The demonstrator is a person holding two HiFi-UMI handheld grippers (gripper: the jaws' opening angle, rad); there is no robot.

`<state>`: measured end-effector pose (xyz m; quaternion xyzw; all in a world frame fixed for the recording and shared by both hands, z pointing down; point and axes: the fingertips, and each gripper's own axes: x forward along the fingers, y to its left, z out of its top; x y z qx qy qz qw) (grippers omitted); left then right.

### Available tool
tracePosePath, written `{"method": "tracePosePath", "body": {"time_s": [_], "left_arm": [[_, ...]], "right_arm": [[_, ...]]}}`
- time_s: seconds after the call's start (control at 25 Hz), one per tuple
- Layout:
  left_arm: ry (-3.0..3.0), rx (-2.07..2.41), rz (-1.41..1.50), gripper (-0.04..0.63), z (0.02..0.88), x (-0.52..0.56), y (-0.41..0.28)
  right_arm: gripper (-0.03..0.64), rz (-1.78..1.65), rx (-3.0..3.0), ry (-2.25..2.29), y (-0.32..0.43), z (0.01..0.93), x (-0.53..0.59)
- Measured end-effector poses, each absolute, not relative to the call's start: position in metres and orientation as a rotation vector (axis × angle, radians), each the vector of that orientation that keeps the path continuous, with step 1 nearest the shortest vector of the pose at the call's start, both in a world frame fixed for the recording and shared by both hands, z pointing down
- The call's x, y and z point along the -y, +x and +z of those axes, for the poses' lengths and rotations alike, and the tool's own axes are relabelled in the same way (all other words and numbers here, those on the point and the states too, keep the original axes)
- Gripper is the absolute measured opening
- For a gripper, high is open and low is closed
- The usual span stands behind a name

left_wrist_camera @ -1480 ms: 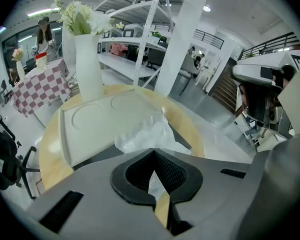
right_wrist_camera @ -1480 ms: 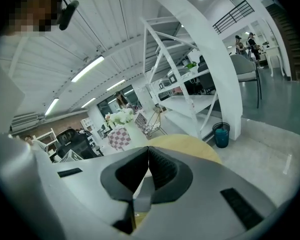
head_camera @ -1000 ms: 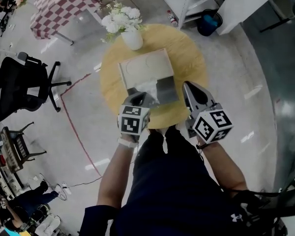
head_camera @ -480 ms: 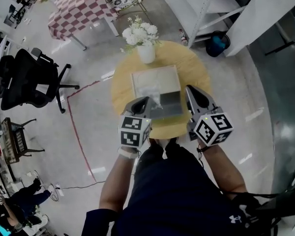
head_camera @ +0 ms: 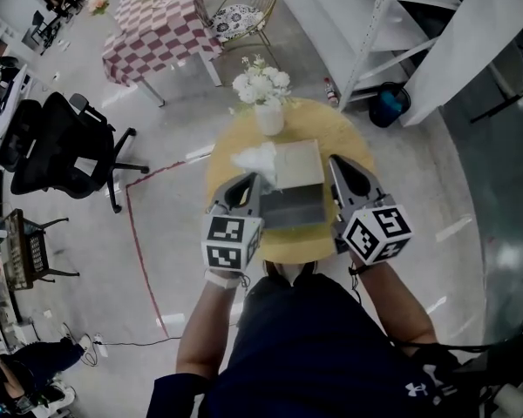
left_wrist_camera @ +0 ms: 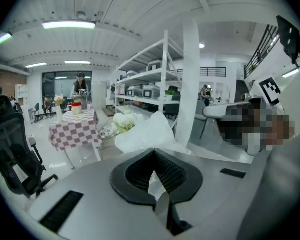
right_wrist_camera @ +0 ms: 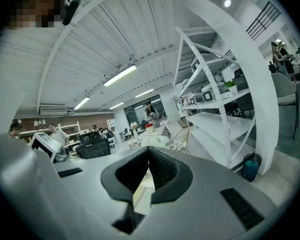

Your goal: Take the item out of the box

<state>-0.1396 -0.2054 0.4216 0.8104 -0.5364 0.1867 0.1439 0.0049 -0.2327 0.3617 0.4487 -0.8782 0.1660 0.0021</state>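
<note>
The white bag point(head_camera: 258, 160) hangs over the far left corner of the open box point(head_camera: 298, 169), pinched in your left gripper point(head_camera: 251, 181). Your right gripper point(head_camera: 338, 165), jaws pressed together on nothing, sits at the box's right edge on the round table point(head_camera: 331, 129).

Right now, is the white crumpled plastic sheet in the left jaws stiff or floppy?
Probably floppy: the white crumpled plastic sheet bunches unevenly beyond the left gripper. Likely light too, since one pinched edge carries it.
</note>
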Motion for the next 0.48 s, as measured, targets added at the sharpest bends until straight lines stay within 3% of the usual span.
{"method": "tracePosePath", "body": {"time_s": [0.48], "left_arm": [[2.514,1.666,0.201,0.017,0.303,0.215,-0.144]], "right_arm": [[0.012,0.382,2.879,1.428,-0.004,0.302,0.235]]}}
